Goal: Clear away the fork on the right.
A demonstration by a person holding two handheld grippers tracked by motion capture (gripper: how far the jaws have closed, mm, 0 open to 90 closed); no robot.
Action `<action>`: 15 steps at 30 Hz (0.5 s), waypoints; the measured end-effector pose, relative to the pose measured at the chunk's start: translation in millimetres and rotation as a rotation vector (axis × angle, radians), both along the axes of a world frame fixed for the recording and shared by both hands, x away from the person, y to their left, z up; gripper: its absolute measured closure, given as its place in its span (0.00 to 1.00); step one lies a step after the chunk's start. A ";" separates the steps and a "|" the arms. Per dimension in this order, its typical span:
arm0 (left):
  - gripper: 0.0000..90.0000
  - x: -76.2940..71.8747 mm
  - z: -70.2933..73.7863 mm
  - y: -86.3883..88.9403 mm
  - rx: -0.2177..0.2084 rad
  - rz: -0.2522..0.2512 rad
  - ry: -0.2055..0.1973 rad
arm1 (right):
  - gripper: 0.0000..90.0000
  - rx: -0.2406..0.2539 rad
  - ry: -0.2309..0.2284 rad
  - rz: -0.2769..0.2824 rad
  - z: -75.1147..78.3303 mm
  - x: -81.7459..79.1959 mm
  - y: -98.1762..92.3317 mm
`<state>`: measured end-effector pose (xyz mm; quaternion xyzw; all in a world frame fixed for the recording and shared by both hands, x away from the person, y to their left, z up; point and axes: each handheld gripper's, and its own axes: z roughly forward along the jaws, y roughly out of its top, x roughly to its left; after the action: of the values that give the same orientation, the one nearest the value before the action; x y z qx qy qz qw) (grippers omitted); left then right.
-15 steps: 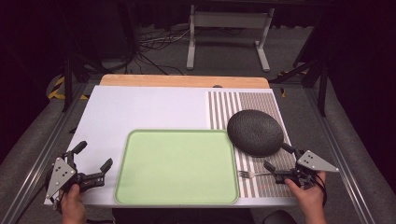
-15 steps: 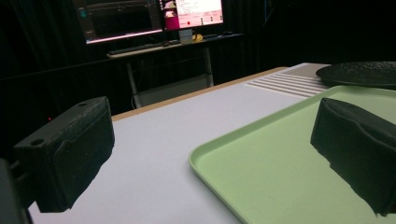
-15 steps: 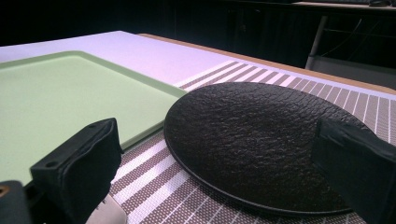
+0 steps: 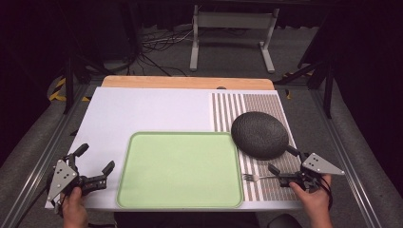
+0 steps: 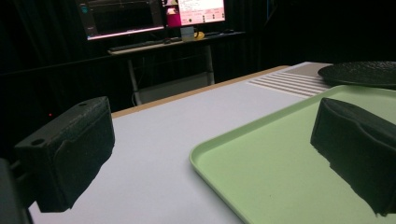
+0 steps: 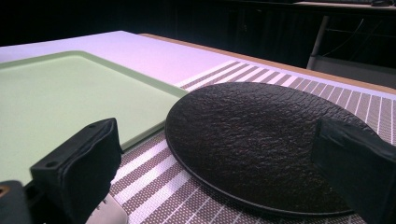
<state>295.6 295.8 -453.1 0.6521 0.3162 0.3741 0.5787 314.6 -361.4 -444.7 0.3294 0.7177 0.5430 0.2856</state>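
White table covering (image 4: 142,114) is spread under a green tray (image 4: 180,168) at the near edge. Left gripper (image 4: 95,167), jaws held wide, is seen beside the tray; right gripper (image 4: 281,161), jaws wide, by a fork (image 4: 256,178). Farther back, a black plate (image 4: 259,134) is laid on a striped mat (image 4: 247,107).

green tray (image 4: 180,171), black textured plate (image 4: 260,134), striped mat (image 4: 247,105)
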 end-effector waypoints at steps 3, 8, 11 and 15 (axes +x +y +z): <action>0.00 0.2 0.4 -0.8 0.008 -0.002 -0.003 | 0.02 -0.003 -0.003 0.001 -0.3 0.5 0.1; 0.00 0.3 0.2 -0.8 0.007 0.001 0.004 | 0.02 0.002 0.000 -0.001 0.9 0.5 1.2; 0.00 0.2 0.1 -0.9 0.009 0.001 0.005 | 0.01 -0.004 -0.007 -0.010 1.9 0.5 3.1; 0.00 -0.3 0.1 -1.3 0.008 0.004 0.007 | 0.01 -0.006 -0.016 0.009 8.2 1.6 11.1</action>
<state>295.3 294.5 -452.9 0.6550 0.3181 0.3745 0.5741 316.2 -350.3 -436.6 0.3209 0.7185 0.5449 0.2897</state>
